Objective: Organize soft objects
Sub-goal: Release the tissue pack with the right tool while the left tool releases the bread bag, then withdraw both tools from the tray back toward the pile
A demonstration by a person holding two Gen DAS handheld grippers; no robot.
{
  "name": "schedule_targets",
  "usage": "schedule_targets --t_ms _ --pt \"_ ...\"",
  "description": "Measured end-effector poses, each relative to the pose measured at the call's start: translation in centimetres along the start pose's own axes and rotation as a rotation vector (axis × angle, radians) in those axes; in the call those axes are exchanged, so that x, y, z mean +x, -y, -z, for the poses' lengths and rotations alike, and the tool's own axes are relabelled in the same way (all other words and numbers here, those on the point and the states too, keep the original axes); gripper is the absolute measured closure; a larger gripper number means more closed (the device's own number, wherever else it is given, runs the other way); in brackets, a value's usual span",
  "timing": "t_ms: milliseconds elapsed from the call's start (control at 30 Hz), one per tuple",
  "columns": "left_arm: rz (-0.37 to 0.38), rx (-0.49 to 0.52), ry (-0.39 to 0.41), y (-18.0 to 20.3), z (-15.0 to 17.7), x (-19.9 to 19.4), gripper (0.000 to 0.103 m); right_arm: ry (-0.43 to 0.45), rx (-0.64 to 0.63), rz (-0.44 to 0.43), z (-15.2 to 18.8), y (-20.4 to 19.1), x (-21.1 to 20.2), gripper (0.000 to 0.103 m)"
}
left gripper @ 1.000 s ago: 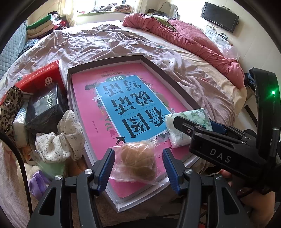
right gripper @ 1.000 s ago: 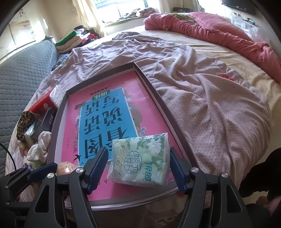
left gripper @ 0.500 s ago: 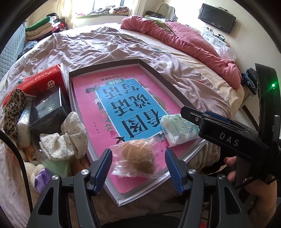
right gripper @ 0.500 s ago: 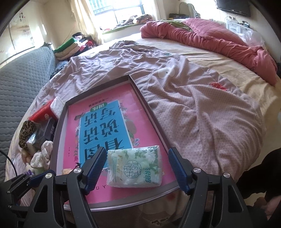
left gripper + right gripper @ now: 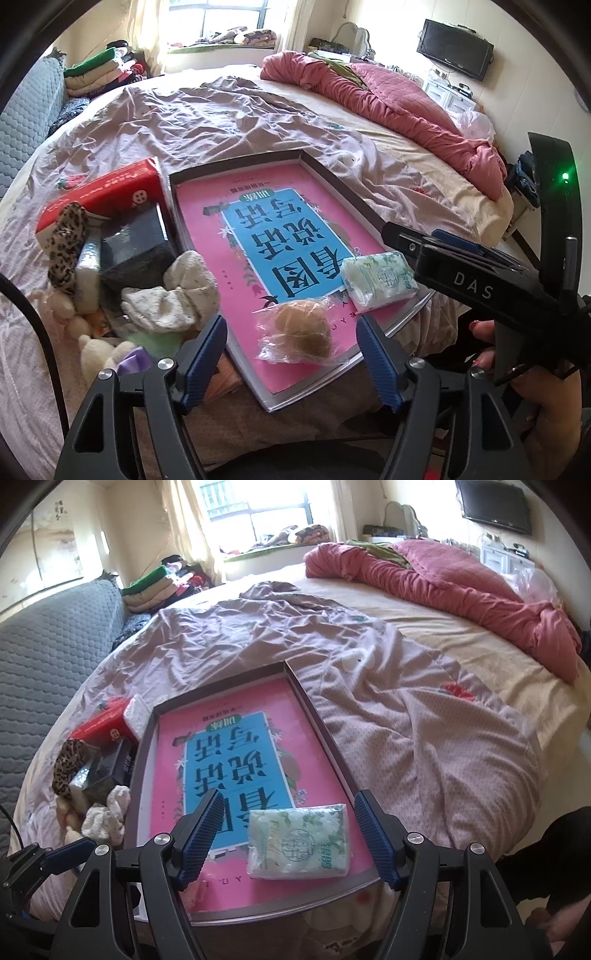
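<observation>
— Placed so far? Two things, by the look of it: a bagged bun (image 5: 301, 334) lying in the pink tray (image 5: 207, 236), just ahead of the left claw (image 5: 291, 354) and between its released jaws; a tissue pack (image 5: 299, 843) in the same tray, just ahead of the right claw (image 5: 290, 832), also spread wide and gripping nothing.

— Touching either?

— No. Both lying free on the tray floor near its close edge, with clear gaps to the blue pads on each side. Seen from the left wrist, tissue pack (image 5: 378, 278) ahead and to the right of the bun, close but apart.

— Left to do?

— Plenty, probably. A heap off to the left of the left claw, outside the tray on the bed (image 5: 229, 110): a cream floral cloth (image 5: 173, 295), a leopard-print piece (image 5: 66, 243), a dark wrapped block (image 5: 135, 247), a red pack (image 5: 103, 192), small plush bits (image 5: 96, 354) at the near end. Most of the tray bare beyond the two items.

— Stage, then?

— Early; likely just after a drop-off, next pick from the heap.
</observation>
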State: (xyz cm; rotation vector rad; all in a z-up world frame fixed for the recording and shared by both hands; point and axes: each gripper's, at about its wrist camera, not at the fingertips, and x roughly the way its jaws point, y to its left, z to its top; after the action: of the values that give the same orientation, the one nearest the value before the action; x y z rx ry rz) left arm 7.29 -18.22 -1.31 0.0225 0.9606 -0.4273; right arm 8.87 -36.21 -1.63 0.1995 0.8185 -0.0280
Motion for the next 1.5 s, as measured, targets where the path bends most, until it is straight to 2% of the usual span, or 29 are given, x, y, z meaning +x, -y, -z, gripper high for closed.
schedule_targets --t_ms 433,933,1267,1500 --pt "-0.030 -0.034 0.045 -1.6 0.1 -3.1 0.029 0.057 -0.032 -0.011 -1.0 -1.7 -3.6 0.028" --pt "-0.115 -0.099 0.085 -5.4 0.9 -7.4 0.028 0.117 -0.122 -0.043 -1.4 -5.1 -7.8 0.028" --pt "-0.157 -0.186 0.100 -9.4 1.9 -9.5 0.027 0.114 -0.182 -0.097 -0.9 -7.9 -9.0 0.027" --pt "-0.184 -0.243 0.075 -12.5 3.6 -9.4 0.026 0.083 -0.246 -0.138 0.2 -10.8 -8.2 0.027"
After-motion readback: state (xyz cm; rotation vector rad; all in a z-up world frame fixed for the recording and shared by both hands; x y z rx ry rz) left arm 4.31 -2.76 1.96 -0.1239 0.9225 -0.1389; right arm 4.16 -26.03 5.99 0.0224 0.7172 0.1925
